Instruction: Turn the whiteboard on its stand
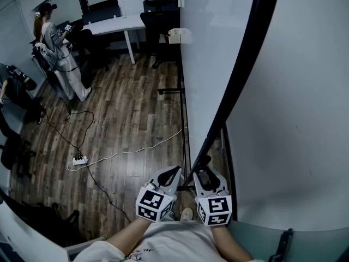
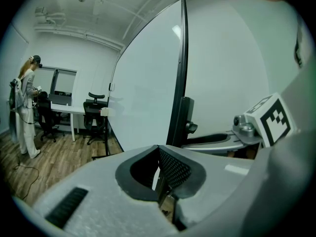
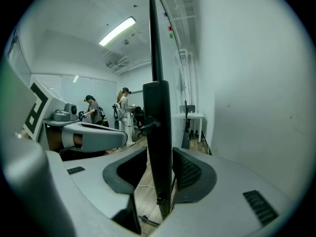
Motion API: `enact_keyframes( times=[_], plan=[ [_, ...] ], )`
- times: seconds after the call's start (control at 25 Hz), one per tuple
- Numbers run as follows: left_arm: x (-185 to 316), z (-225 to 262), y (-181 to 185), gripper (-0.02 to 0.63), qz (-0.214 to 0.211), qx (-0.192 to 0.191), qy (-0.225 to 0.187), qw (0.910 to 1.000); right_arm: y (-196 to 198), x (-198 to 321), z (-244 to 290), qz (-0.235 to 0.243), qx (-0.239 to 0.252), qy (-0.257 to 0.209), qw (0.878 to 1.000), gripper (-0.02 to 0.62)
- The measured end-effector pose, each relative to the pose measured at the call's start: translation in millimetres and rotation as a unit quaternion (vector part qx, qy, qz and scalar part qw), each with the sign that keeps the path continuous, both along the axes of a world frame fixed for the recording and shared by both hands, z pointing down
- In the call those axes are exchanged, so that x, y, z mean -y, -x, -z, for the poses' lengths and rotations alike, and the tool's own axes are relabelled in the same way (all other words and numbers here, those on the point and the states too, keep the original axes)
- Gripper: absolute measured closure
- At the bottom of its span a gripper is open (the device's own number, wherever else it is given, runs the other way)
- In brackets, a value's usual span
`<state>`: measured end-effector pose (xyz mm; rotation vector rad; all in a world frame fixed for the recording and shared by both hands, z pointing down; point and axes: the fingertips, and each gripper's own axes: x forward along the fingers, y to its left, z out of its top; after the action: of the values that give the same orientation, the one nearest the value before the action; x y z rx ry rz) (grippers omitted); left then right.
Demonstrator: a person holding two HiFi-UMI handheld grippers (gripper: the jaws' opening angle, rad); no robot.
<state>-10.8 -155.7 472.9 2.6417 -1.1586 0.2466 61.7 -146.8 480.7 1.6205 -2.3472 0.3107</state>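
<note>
Both tools are low at the upright whiteboard (image 1: pixel 210 53), along the floor's (image 1: pixel 136 119) right edge: my right gripper (image 1: pixel 204 167) clamps its black frame (image 3: pixel 159 132), and my left gripper (image 1: pixel 173 172) beside it is closed, empty.

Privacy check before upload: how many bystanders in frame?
2. A standing bystander by the desk, top left of the head view; a second bystander cut off at its left edge. Others may be hidden behind the whiteboard.
</note>
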Motion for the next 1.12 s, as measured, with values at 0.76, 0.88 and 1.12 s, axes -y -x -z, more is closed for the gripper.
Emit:
enact_keyframes(
  times=[0.76, 0.88, 1.12],
  plan=[
    [-14, 3, -16, 0.595, -0.01, 0.001, -0.003, 0.9999, -7, -19, -3, 0.018, 0.011, 0.013, 1.0, 0.589],
    [-13, 4, -16, 0.595, -0.009, 0.002, -0.002, 1.0, -6, -17, -1, 0.024, 0.011, 0.016, 1.0, 0.589],
    [-16, 3, -11, 0.595, -0.005, 0.005, -0.003, 1.0, -2, -18, -2, 0.032, 0.012, 0.017, 0.999, 0.589]
  ],
)
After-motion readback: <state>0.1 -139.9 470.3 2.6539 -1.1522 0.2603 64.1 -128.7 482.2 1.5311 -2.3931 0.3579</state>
